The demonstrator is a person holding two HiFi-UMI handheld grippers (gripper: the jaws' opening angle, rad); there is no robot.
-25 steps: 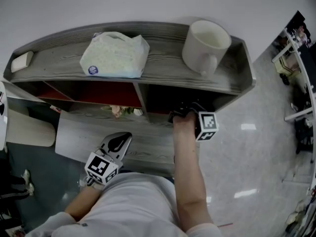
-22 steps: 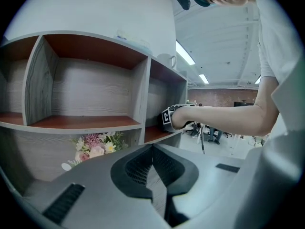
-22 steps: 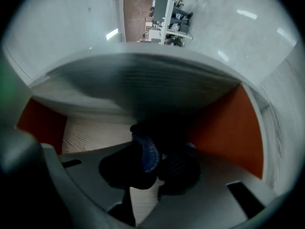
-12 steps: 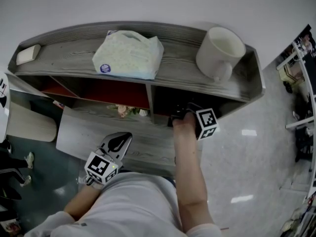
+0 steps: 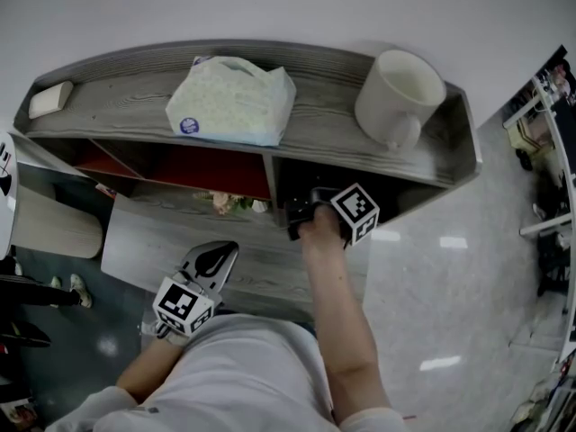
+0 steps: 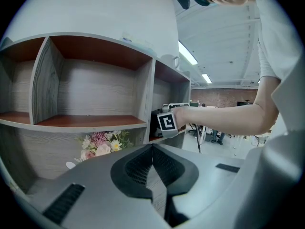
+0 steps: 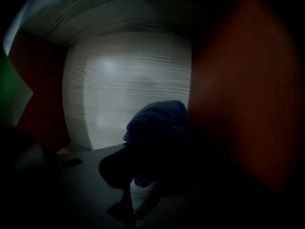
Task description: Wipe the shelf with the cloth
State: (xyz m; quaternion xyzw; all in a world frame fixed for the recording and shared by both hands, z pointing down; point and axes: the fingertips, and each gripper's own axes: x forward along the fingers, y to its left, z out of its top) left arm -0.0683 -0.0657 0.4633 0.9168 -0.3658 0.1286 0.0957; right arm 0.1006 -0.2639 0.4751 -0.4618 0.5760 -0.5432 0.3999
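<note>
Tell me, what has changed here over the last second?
The right gripper slid leftward inside the shelf's right compartment, jaws still clamped on the dark cloth. The left gripper stayed low by the person's body, jaws together. The bag and mug on top did not move.

White wall (image 5: 270,7) behind; glossy grey floor (image 5: 468,286) reflects ceiling lights (image 6: 187,53).

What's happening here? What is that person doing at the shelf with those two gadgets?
A person is wiping a grey wooden shelf unit with handheld tools. The right gripper reaches into the right-hand compartment, its jaws closed on a dark blue cloth bunched beside the red side wall. The left gripper is held low near the person's body, jaws together and empty. A white mug and a soft packet sit on top.
</note>
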